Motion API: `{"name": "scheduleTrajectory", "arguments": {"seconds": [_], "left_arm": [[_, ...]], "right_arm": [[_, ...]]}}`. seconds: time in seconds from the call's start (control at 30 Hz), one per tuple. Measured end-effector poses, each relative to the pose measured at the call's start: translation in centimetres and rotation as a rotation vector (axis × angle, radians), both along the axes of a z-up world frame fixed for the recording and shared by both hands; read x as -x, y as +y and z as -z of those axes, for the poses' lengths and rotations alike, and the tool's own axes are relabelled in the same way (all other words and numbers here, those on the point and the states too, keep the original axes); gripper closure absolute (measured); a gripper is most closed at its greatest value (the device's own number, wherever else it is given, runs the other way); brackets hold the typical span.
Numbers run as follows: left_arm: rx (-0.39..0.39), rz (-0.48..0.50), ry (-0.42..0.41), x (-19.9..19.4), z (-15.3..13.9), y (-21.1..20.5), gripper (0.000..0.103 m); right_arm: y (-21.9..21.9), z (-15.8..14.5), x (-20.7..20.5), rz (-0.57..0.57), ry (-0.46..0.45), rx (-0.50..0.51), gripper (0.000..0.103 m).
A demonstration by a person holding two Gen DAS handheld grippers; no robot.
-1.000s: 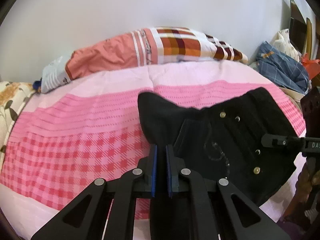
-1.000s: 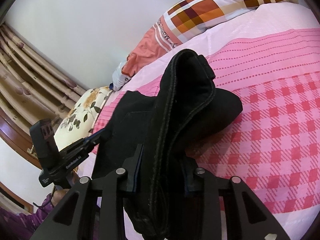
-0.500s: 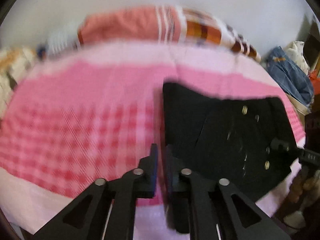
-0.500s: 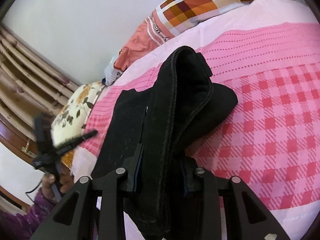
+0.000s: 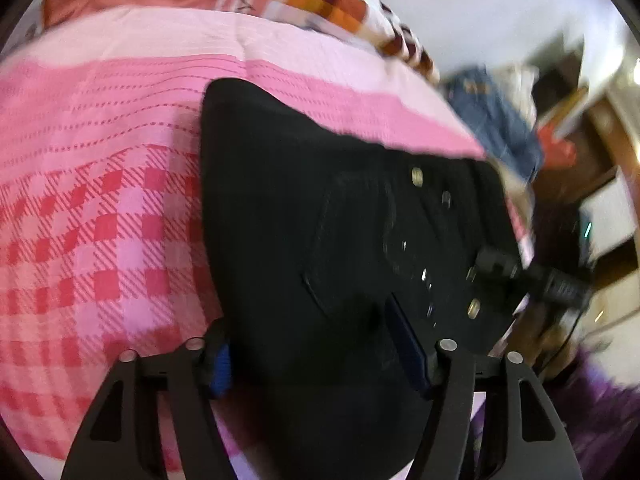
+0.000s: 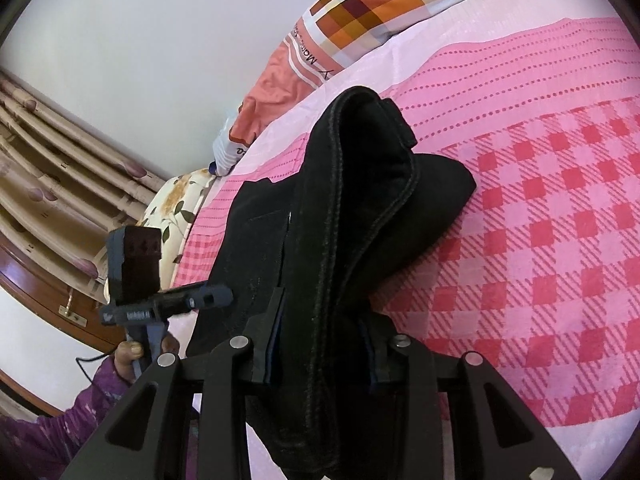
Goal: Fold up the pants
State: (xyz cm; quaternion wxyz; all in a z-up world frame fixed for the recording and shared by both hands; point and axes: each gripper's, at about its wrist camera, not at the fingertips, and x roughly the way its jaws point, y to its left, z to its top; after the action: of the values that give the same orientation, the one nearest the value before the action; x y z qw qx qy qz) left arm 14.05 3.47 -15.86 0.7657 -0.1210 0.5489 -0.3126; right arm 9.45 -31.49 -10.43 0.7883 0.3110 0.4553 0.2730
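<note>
Black pants [image 5: 300, 220] with metal studs lie on the pink checked bedspread [image 5: 100, 200]. My left gripper [image 5: 314, 354] hovers over their near edge, pointing steeply down. Its jaws are opening; the cloth lies between the blue pads [image 5: 218, 364] without being pinched. In the right wrist view, a thick folded band of the pants [image 6: 380, 200] rises off the bed, and my right gripper [image 6: 322, 340] is shut on it. The left gripper [image 6: 216, 296] also shows there at the left, held by a hand in a purple sleeve. This view is blurred.
A folded plaid and salmon quilt [image 6: 380, 12] lies along the wall at the bed's far side. A floral pillow [image 6: 176, 208] and curtains [image 6: 52, 184] are at the left. Blue clothes [image 5: 492, 120] are piled beyond the bed's right edge, near wooden furniture.
My left gripper let go of the pants corner, spread its jaws and tipped down toward the cloth, which now lies flat. The right gripper has kept its hold and barely moved.
</note>
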Motion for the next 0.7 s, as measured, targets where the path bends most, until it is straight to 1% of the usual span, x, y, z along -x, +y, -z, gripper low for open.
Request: {"name": "scheduleTrajectory", "arguments": {"seconds": [0.03,0.1,0.17,0.27,0.33,0.4,0.5,0.63,0.7], "left_arm": [[-0.003,-0.008,0.004,-0.2,0.2,0.0,0.06],[0.007,0.001,0.005,-0.3,0.3,-0.1,0.065],[0.021,0.006,0.001,-0.2,0.0,-0.1,0.073],[0.048,0.009,-0.041,0.5,-1.3,-0.4,0.082],[0.069,0.013,-0.069,1.0,-2.3,-0.5,0.086],[0.069,0.007,-0.094,1.2,-2.9,-0.4,0.086],[0.079,-0.028,-0.102,1.2,-3.3,-0.4,0.086],[0.066,-0.072,-0.127,1.6,-4.1,0.6,0.086],[0.046,-0.089,-0.149,1.8,-4.8,1.1,0.086]], "right_arm": [[0.0,0.0,0.1,0.001,-0.003,-0.003,0.073],[0.0,-0.1,0.1,0.002,-0.009,-0.004,0.073],[0.0,-0.2,0.3,0.001,-0.019,0.0,0.073],[-0.1,-0.5,0.3,0.015,-0.027,-0.043,0.074],[0.0,-1.0,0.3,0.014,-0.039,-0.051,0.074],[0.2,-1.4,0.1,0.012,-0.04,-0.059,0.074],[0.3,-2.0,-0.1,0.018,-0.048,-0.096,0.074],[1.1,-2.9,-0.8,0.006,-0.056,-0.107,0.074],[1.7,-3.4,-1.2,-0.002,-0.063,-0.112,0.074]]}}
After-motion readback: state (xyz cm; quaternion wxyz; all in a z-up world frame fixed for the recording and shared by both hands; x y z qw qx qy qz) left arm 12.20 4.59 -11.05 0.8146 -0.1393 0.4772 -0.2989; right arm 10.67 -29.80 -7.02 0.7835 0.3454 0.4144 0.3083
